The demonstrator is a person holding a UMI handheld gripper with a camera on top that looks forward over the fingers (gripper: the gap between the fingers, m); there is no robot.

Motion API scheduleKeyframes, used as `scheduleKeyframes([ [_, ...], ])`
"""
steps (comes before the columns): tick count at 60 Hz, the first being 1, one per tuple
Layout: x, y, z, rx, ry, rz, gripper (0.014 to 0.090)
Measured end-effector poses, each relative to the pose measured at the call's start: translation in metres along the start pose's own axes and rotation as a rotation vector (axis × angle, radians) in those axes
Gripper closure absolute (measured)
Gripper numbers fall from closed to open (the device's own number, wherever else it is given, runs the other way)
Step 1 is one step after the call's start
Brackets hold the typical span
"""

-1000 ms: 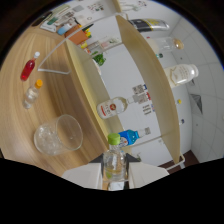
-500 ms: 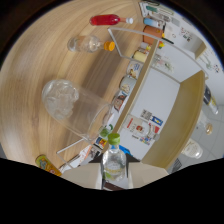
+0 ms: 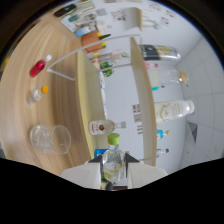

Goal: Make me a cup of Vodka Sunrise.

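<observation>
A small clear bottle with a green cap (image 3: 114,159) sat clamped between the two white fingers of the gripper (image 3: 114,172), held off the wooden surface (image 3: 60,107). Just beyond it, against the shelf unit (image 3: 89,85), was a red-labelled bottle (image 3: 101,127). A clear glass (image 3: 49,138) was on the surface nearby, with a red bottle (image 3: 38,67) farther off.
</observation>
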Motion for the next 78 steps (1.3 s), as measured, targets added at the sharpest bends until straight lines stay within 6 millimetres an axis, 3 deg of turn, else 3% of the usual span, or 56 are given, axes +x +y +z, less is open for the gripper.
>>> scheduleKeyframes([
  [6,0.023,0.002,-0.009,0.062,0.027,0.383,0.0699],
  [13,0.016,0.017,-0.014,0.108,-0.004,0.807,0.0696],
  [17,-0.004,0.030,-0.009,0.097,-0.050,1.025,0.0698],
  [26,-0.082,0.067,0.016,-0.055,-0.173,1.349,0.0700],
  [35,-0.135,0.082,0.037,-0.123,-0.229,1.421,0.0699],
  [46,-0.172,0.084,0.049,-0.176,-0.274,1.445,0.0700],
  [54,-0.187,0.088,0.048,-0.211,-0.295,1.475,0.0695],
  [74,-0.196,0.090,0.029,-0.238,-0.305,1.389,0.0677],
  [78,-0.200,0.093,0.025,-0.272,-0.309,1.374,0.0594],
])
